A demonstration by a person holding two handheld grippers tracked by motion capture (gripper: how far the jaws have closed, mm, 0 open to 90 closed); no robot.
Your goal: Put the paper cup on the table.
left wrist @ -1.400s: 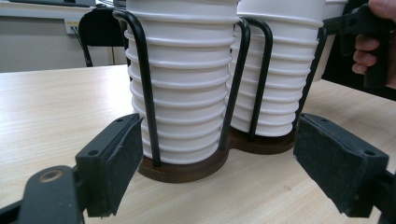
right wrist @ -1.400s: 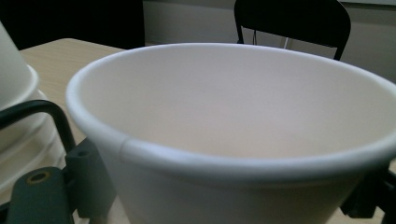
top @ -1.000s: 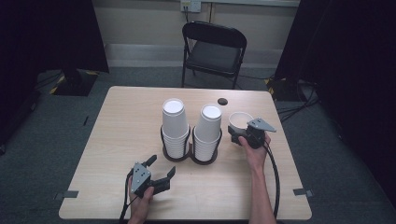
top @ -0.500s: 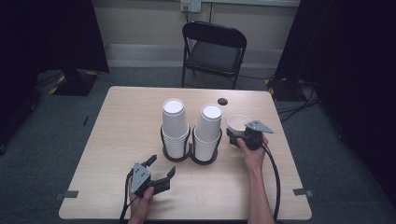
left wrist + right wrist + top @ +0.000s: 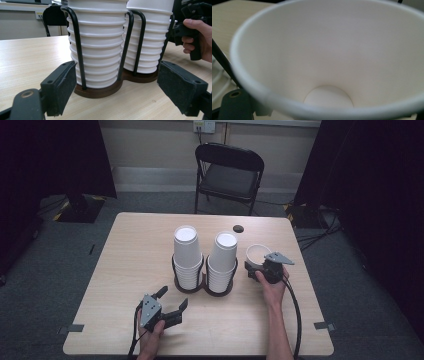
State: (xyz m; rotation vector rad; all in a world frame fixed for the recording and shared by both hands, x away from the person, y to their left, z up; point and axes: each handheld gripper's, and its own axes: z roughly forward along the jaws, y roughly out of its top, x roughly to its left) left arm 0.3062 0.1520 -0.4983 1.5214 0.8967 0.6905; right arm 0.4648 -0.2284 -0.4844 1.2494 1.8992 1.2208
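The right gripper (image 5: 256, 266), right of centre, is apparently closing on a paper cup (image 5: 258, 253); it is light, crushable, best gripped gently at the wall. The left gripper (image 5: 172, 302) is spread wide.

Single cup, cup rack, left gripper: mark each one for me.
Single cup (image 5: 257, 252), high view, inside of its open mouth.
Cup rack (image 5: 100, 90), left gripper view, front edge of its brown base.
Left gripper (image 5: 171, 301), high view, gap midway between its open fingertips.

Left gripper (image 5: 172, 302) fingers wide apart — right gripper (image 5: 254, 270) fingers closing.
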